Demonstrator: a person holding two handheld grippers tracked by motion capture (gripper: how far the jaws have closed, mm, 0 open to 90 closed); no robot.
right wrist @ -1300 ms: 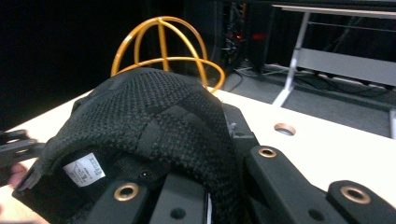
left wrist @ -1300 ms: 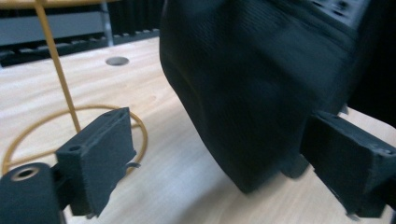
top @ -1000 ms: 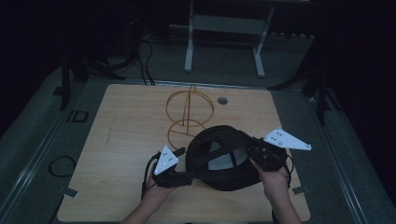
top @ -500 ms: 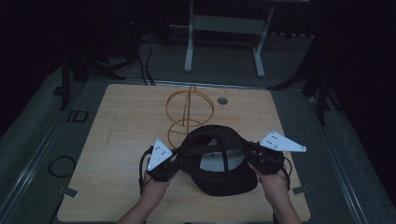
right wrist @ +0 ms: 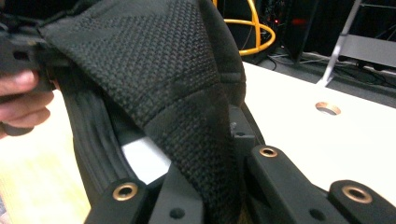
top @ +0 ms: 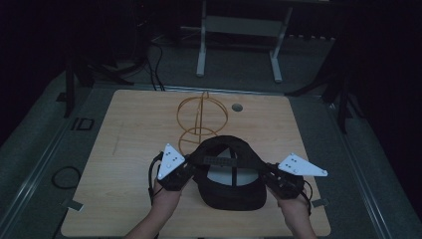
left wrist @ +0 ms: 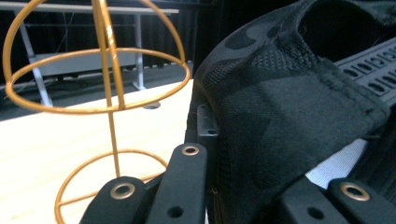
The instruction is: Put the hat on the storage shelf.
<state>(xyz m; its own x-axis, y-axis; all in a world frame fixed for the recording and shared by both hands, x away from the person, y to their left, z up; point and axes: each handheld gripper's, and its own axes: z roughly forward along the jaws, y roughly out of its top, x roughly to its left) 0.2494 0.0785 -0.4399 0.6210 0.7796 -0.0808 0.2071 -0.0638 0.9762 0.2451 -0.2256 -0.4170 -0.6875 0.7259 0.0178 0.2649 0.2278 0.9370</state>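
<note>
A black cap (top: 231,196) hangs just above the wooden table (top: 124,149), inside facing up, its strap toward the far side. My left gripper (top: 191,172) is shut on the cap's left edge; its jaws pinch the black fabric (left wrist: 280,102). On the opposite side my right gripper (top: 268,174) is shut on the cap's right edge, with the mesh cloth (right wrist: 177,60) draped over its jaws. A gold wire hat stand (top: 201,117) stands upright just beyond the cap; it rises close by (left wrist: 109,79) in the left gripper view.
A round cable hole (top: 237,107) lies in the table right of the stand. The person's left hand (right wrist: 18,98) is at the left edge of the right gripper view. A metal frame (top: 239,45) and cables (top: 64,177) sit on the dark floor around the table.
My left gripper has closed onto the cap's left edge. The cap has risen slightly and settled level between both grippers.
</note>
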